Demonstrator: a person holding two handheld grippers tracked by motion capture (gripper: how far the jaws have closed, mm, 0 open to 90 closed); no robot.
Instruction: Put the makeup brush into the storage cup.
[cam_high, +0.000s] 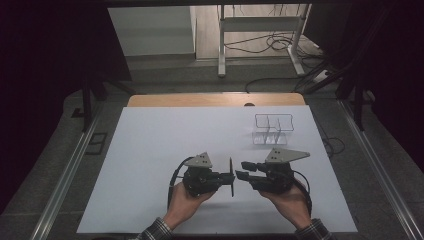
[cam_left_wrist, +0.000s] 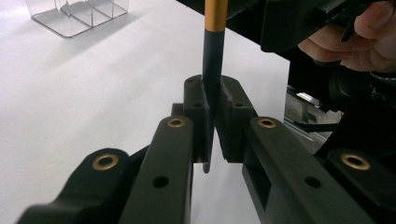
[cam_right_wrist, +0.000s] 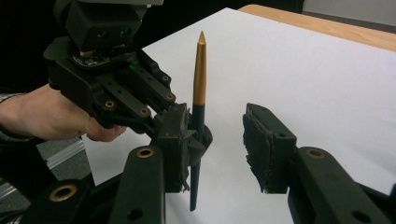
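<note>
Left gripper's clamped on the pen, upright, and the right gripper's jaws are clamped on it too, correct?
Not quite. The left gripper is clamped on the upright pen, but the right gripper isn't: the right gripper view shows its jaws apart, one clearly off the pen.

Looking dim and slightly soft from the high view, with surroundings sinking into near black and only the white bench catching light from above. Showing brighter in both gripper views, casting soft shadows on the sheet, blurring the nearest black jaws at the bottom.
</note>
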